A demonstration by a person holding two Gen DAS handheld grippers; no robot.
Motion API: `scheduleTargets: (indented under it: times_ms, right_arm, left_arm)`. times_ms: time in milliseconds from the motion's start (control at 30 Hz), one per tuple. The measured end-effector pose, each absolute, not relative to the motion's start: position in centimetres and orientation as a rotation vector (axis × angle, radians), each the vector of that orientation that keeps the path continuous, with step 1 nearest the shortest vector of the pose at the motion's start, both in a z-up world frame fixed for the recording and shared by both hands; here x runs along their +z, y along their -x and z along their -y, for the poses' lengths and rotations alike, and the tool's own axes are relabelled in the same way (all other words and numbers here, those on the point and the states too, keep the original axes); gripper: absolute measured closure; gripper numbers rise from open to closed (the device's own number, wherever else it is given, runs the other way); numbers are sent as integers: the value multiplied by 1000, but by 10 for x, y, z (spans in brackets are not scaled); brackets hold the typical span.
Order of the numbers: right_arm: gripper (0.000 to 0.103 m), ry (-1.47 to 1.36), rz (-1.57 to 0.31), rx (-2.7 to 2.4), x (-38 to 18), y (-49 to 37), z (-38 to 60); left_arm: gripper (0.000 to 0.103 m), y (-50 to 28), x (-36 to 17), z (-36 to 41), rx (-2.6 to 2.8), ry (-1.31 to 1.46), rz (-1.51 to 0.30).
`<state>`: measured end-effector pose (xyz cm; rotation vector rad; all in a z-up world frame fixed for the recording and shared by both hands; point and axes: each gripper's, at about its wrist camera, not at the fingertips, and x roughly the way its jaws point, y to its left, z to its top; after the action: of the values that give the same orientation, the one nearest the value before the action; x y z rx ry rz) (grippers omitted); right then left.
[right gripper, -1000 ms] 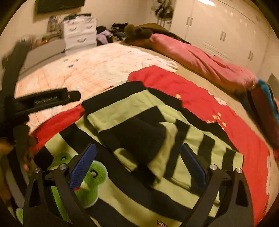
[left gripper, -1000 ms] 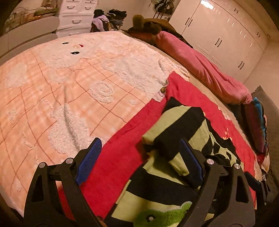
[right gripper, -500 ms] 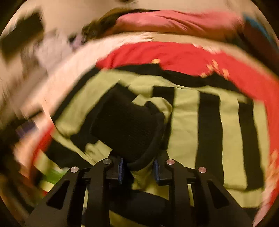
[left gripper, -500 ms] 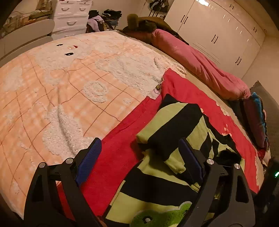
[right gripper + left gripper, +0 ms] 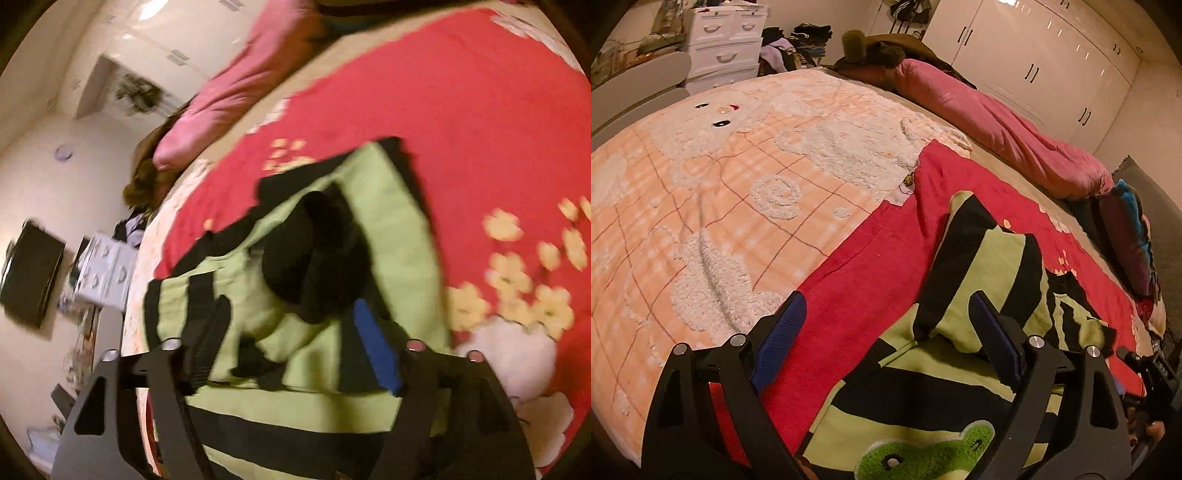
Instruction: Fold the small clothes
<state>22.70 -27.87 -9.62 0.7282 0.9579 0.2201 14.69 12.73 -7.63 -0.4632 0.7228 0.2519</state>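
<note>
My right gripper [image 5: 291,354] jaws are opening, letting go of the folded-in black sleeve cuff [image 5: 317,254]; my left gripper [image 5: 886,339] jaws hang wide, empty. The striped sweater [image 5: 960,373] lies near the bed's [image 5: 701,206] near edge, one sleeve folded, more folds probably left

Warm, dim indoor light tints both views orange; ceiling lamps glare on the glossy wardrobe doors [image 5: 1027,70]. The right wrist view is motion-blurred and tilted. Fisheye bending darkens every corner.
</note>
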Motion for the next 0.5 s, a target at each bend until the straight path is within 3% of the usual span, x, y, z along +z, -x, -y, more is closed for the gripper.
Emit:
scheduleTargets:
  times_ms: [133, 300, 500]
  right_arm:
    - [29, -729, -942, 219, -94, -221, 280]
    - [13, -746, -944, 217, -92, -229, 277]
    - [12, -696, -984, 184, -98, -259, 272]
  left_arm:
    - [21, -148, -75, -124, 244, 440, -726]
    - [21, -148, -66, -109, 204, 383, -704]
    - [21, -154, -64, -85, 138, 308, -706]
